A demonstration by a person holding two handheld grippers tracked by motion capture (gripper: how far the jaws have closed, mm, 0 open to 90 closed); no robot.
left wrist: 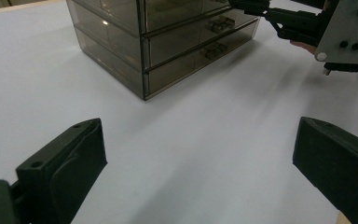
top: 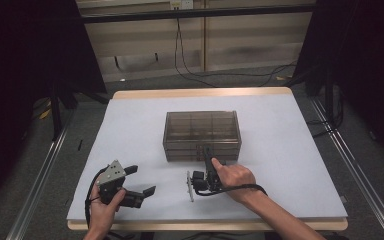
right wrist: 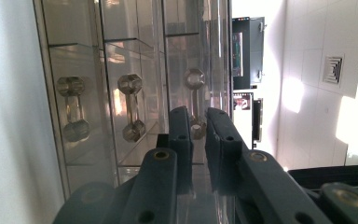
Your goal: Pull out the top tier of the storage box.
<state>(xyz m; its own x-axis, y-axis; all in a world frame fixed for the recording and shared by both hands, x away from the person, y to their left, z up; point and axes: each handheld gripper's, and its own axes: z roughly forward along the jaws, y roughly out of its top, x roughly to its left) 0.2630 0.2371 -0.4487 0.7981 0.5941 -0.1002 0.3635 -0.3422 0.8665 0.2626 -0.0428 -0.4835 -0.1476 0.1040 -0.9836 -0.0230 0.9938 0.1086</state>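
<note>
The left gripper rests near the table's front edge, jaws wide apart on nothing. Farther in, the right gripper meets the drawer box at mid-table. Its own view shows jaws nearly together on the top drawer's handle.

The right gripper is rolled sideways, its black fingers nearly together on the handle of the top drawer of a smoky clear drawer box. Two more drawer handles show beside it, toward the white counter.
</note>
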